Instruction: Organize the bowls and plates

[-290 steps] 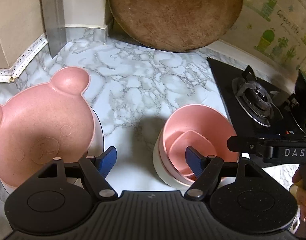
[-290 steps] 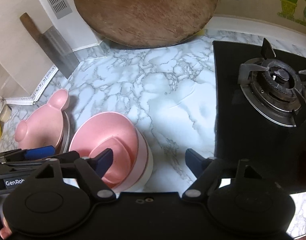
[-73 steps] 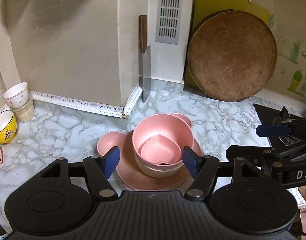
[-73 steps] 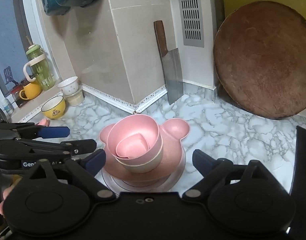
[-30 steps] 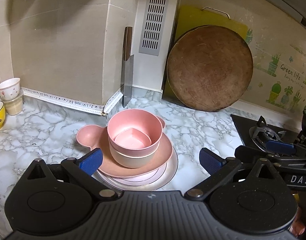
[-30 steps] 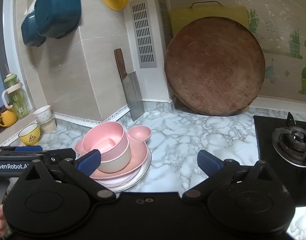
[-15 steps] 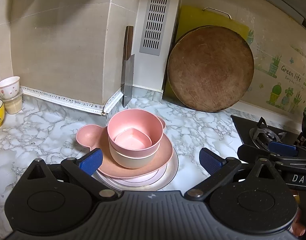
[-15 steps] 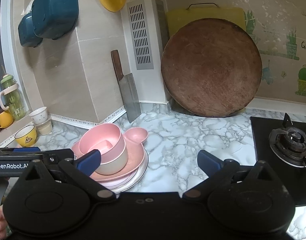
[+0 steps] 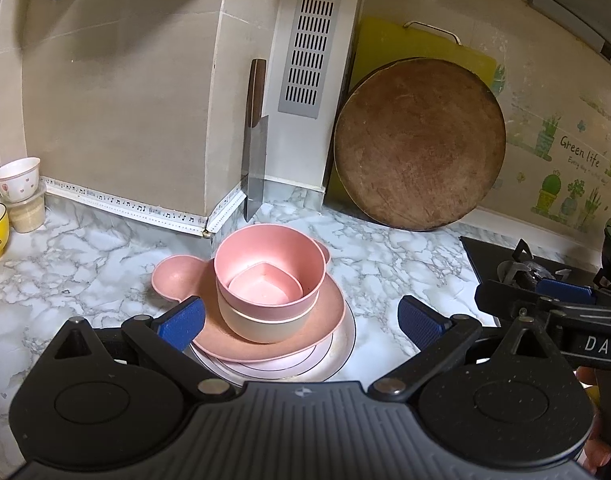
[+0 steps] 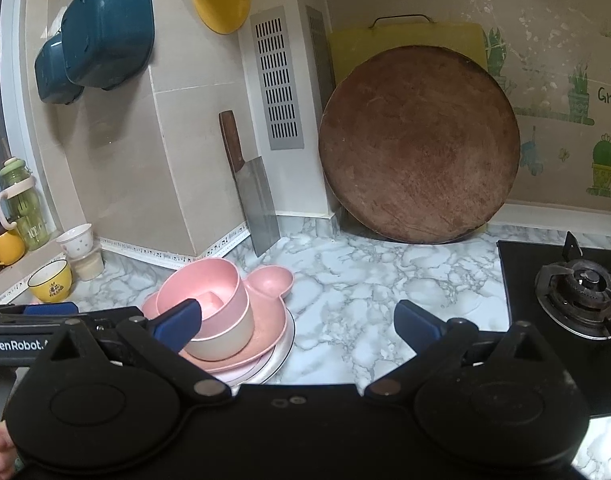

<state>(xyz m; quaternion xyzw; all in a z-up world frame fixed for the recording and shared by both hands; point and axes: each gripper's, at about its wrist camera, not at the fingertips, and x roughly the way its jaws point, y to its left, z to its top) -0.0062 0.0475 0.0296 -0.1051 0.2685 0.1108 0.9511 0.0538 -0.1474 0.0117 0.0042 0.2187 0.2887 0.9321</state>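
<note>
A stack stands on the marble counter. A white plate (image 9: 337, 354) lies at the bottom, a pink bear-shaped plate (image 9: 177, 276) on it, then a beige bowl (image 9: 261, 322), a pink bowl (image 9: 305, 260) and a small pink dish (image 9: 265, 288) nested inside. The stack also shows in the right wrist view (image 10: 221, 320). My left gripper (image 9: 301, 318) is open and empty, held back in front of the stack. My right gripper (image 10: 297, 322) is open and empty, to the right of the stack.
A cleaver (image 9: 255, 168) and a round wooden board (image 9: 419, 144) lean on the back wall. A gas hob (image 10: 577, 292) lies at the right. A yellow bowl (image 10: 51, 280), cups (image 10: 79, 246) and a green bottle (image 10: 23, 204) stand at the far left.
Since 9.7 s ago the nested bowls went from the bare counter onto the bear plate. Both grippers have drawn back and opened wide. Over the last second almost nothing has moved.
</note>
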